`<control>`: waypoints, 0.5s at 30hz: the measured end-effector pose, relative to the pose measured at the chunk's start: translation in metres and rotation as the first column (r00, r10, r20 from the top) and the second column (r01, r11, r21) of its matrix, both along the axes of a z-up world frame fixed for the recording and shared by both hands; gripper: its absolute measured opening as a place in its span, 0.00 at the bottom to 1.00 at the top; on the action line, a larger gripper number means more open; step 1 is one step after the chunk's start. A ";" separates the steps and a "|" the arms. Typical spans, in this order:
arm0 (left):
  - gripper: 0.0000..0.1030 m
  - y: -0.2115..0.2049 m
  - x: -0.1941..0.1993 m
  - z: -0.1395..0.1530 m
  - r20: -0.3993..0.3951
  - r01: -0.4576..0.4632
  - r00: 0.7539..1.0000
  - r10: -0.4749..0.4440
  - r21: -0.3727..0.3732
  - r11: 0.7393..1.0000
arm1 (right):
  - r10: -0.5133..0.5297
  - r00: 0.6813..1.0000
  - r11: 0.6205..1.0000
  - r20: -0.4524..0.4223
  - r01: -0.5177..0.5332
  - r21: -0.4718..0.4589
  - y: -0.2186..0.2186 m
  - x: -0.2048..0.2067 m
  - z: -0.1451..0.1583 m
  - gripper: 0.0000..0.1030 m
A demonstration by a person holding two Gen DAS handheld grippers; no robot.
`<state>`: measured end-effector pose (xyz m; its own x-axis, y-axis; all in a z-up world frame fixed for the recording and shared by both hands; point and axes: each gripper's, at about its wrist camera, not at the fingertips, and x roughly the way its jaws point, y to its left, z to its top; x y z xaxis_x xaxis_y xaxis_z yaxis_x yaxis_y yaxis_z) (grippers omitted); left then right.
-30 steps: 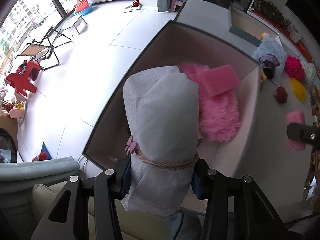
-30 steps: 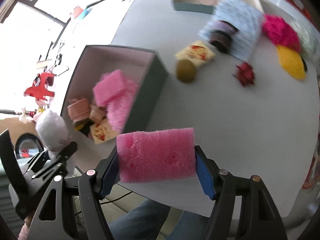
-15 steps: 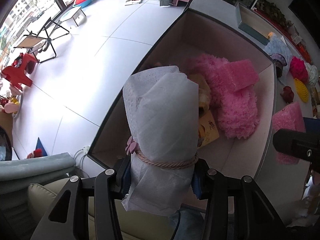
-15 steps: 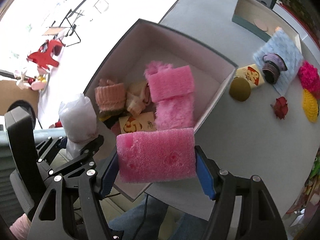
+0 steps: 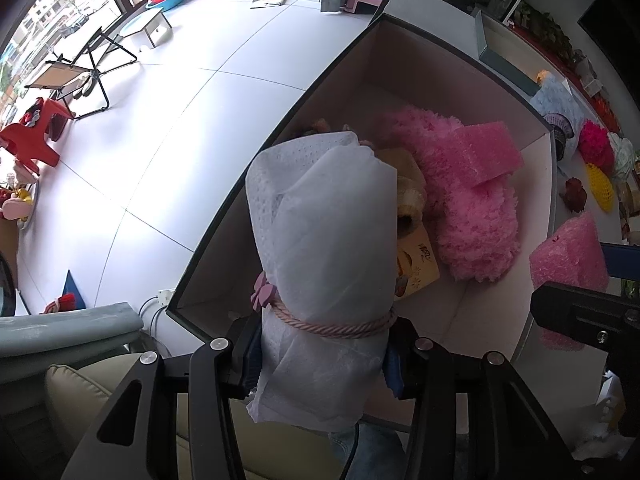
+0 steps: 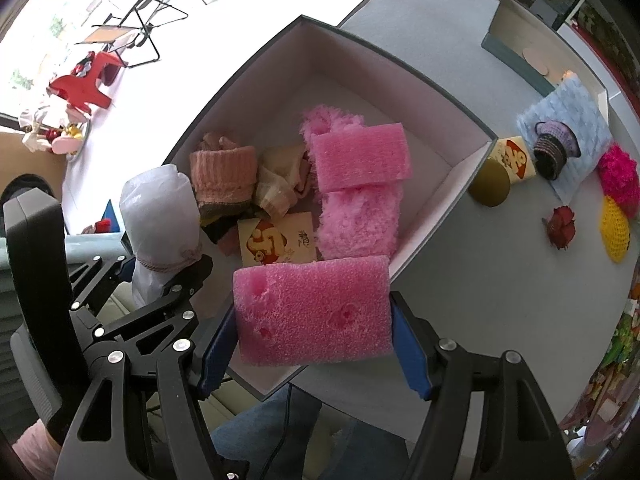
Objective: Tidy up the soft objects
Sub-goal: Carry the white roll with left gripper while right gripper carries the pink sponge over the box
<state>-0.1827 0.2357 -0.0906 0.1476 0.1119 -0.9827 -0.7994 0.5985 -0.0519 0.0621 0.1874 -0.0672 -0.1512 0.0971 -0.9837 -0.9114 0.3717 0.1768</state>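
Left gripper [image 5: 322, 354] clamped on a white fabric roll [image 5: 324, 248] tied with pink cord, hanging over the near corner of the open box [image 6: 400, 64]. Right gripper [image 6: 312, 344] squeezes a pink foam block [image 6: 312, 310] over the box's near edge, beside the left one. Below both: fluffy pink piece [image 6: 356, 220] and another foam block [image 6: 360, 158].

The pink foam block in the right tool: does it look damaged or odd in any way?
Yes. The pink foam block held in the right tool has several small pits gouged into its face, one near its upper left corner and others lower down. The other pink foam block, lying in the box, shows none.
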 end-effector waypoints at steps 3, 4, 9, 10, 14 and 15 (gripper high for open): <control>0.47 -0.001 0.000 0.000 -0.002 0.004 1.000 -0.004 0.002 1.000 | 0.003 1.000 1.000 0.003 -0.003 -0.001 0.001 -0.001 -0.001 0.72; 0.47 -0.001 0.000 -0.001 -0.002 0.006 1.000 -0.006 0.003 1.000 | 0.004 1.000 1.000 0.004 -0.004 -0.002 0.002 -0.002 -0.001 0.72; 0.47 -0.001 0.001 -0.002 -0.003 0.006 1.000 -0.006 -0.001 1.000 | 0.009 1.000 1.000 0.012 -0.009 -0.004 0.003 -0.003 -0.001 0.72; 0.47 0.000 0.000 -0.002 -0.003 0.004 1.000 -0.004 -0.002 1.000 | 0.010 1.000 1.000 0.013 -0.010 -0.006 0.004 -0.003 -0.001 0.72; 0.47 0.001 0.000 -0.003 -0.005 0.002 1.000 -0.002 -0.004 1.000 | 0.014 1.000 1.000 0.013 -0.014 -0.010 0.005 -0.004 -0.002 0.72; 0.47 0.001 0.000 -0.003 -0.005 0.003 1.000 -0.003 -0.003 1.000 | 0.015 1.000 1.000 0.013 -0.015 -0.011 0.005 -0.005 -0.002 0.72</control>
